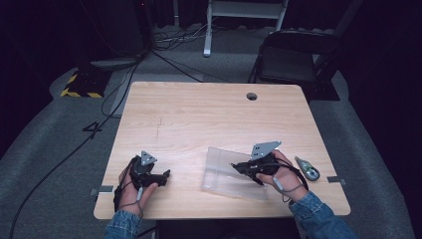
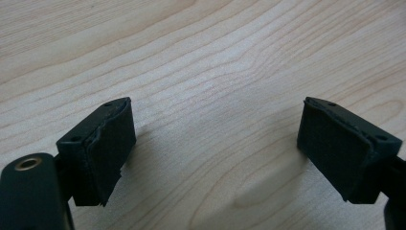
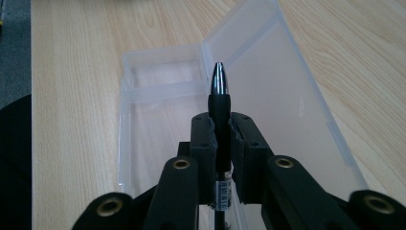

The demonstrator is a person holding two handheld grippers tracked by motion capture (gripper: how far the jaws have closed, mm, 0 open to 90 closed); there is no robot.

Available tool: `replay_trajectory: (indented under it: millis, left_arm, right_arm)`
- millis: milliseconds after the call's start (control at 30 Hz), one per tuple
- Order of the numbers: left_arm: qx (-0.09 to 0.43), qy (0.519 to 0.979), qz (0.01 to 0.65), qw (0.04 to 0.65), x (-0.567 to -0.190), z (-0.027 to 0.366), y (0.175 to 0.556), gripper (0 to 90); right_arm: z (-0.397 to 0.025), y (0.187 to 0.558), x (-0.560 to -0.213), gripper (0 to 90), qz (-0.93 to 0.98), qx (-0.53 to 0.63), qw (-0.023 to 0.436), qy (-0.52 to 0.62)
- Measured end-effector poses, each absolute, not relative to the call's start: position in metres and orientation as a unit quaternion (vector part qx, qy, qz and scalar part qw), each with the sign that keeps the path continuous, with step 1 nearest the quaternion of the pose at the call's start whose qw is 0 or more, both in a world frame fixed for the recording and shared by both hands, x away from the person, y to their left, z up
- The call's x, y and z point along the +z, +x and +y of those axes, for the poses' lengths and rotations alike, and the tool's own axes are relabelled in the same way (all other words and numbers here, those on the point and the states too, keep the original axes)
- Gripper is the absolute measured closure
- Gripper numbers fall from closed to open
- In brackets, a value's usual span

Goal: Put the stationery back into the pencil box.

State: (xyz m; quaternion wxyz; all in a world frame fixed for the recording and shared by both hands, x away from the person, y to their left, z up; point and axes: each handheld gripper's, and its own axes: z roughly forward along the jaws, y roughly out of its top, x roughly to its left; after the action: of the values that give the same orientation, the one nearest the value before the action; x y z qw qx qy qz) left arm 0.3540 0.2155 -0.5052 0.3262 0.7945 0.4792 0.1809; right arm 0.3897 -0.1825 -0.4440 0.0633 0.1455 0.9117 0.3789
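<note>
Your right gripper is clamped on a black pen, the jaws pressed against its barrel from both sides. The pen runs straight out along the jaws, its silver tip pointing away from the camera, and a small barcode label shows on the barrel just below the pads. The pen is held above an open clear case, tip over the inside of the case near the hinge line between its two halves; whether the tip touches the plastic you cannot tell.

In the high view your right gripper sits over the right part of the case, which lies on the table near the front edge, and your right hand is at the case's right end. A second pen-like item lies on the table just right of that hand, apart from the case.

Your left gripper is spread wide with nothing between the pads, hanging close over bare wood. In the high view it rests low at the front left of the table, well apart from the case, held by your left hand
</note>
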Motion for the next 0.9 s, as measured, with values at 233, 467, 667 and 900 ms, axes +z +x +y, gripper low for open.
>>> replay_trajectory:
  millis: [233, 467, 667, 900]
  left_arm:
    - [0.181, 0.794, 0.479, 0.326, -0.505, 0.215, 0.354, 13.3]
    - [0.181, 0.794, 0.479, 0.326, -0.505, 0.215, 0.354, 13.3]
    - [0.181, 0.794, 0.479, 0.326, -0.505, 0.215, 0.354, 13.3]
    - [0.181, 0.794, 0.479, 0.326, -0.505, 0.215, 0.354, 13.3]
  right_arm:
    - [-0.18, 0.39, -0.448, 80.5, 0.915, 0.371, 0.065, 0.142]
    - [-0.177, 0.39, -0.452, 80.4, 0.919, 0.364, 0.067, 0.139]
    - [-0.175, 0.389, -0.456, 80.4, 0.92, 0.36, 0.066, 0.139]
    - [-0.17, 0.388, -0.461, 80.4, 0.924, 0.35, 0.071, 0.134]
